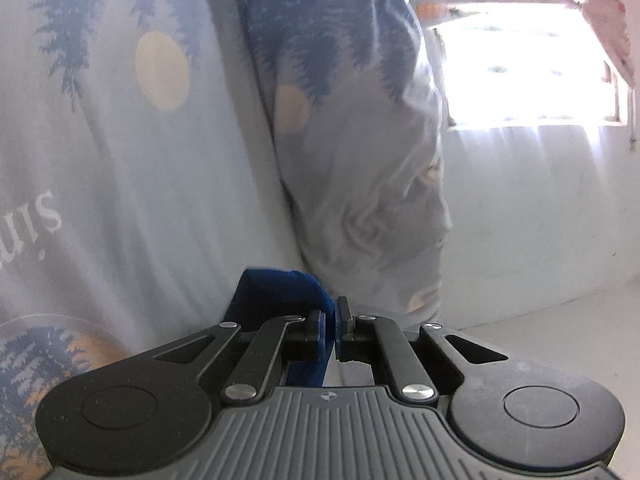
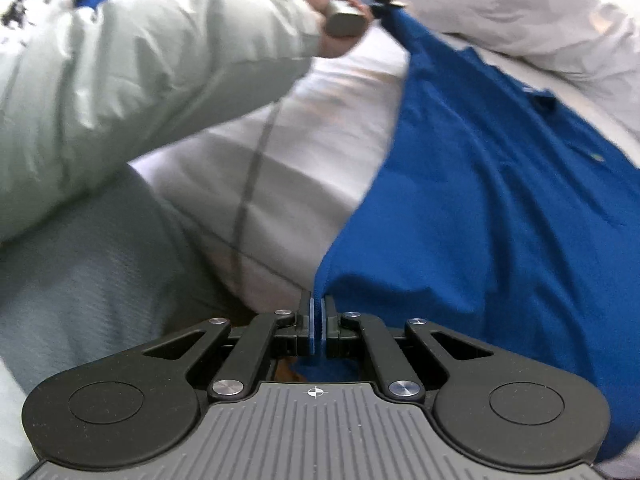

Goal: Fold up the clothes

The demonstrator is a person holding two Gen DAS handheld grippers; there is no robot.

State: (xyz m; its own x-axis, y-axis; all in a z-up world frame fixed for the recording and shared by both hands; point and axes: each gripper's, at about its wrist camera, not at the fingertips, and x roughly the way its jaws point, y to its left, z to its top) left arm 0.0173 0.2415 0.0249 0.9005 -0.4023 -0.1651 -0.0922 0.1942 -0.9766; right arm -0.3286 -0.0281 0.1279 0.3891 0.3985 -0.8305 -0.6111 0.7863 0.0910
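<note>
One royal-blue knit polo shirt is recorded, pinched by two black grippers: right gripper clenched on its hem (six o'clock), left gripper clamped on its edge.

Solid royal-blue shirt; pale bedding printed with dark pines (cream dots).

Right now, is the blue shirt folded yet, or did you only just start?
Only just started. Done: both grippers have grabbed the blue shirt. In hand: the left gripper pinches one edge, the right gripper pinches another, and the cloth hangs stretched between them over the white bedding. Left: no fold shows yet, so all the folding.
</note>
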